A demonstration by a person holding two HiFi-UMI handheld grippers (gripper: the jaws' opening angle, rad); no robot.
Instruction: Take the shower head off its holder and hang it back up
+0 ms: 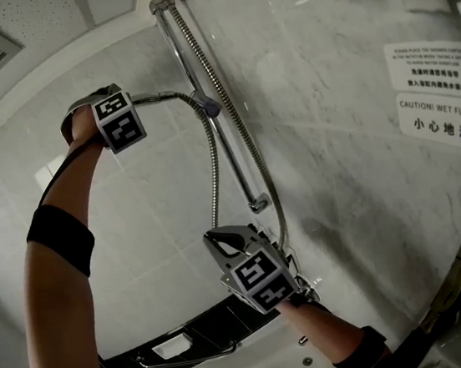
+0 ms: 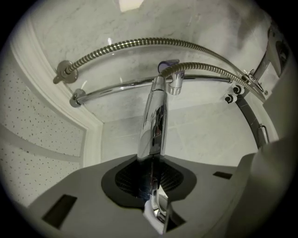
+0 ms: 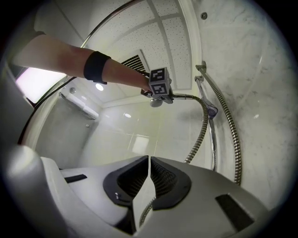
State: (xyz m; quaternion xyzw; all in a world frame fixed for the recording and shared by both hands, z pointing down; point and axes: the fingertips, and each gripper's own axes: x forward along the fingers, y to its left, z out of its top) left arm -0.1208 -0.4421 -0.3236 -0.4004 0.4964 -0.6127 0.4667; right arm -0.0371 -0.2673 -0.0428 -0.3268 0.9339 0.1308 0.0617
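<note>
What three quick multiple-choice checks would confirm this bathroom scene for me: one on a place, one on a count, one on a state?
1. In the head view, where is the right gripper relative to the left gripper?
A) above it
B) level, touching it
C) below it, near the lower end of the rail

2. How many signs are posted?
A) one
B) two
C) four

3. What is the left gripper doing?
A) shut on the shower head
B) open, empty
C) shut on the rail

Answers:
1 C: the right gripper sits lower, beside the rail's end.
2 B: one sign sits above the other.
3 A: its jaws press on the chrome shower head.
</note>
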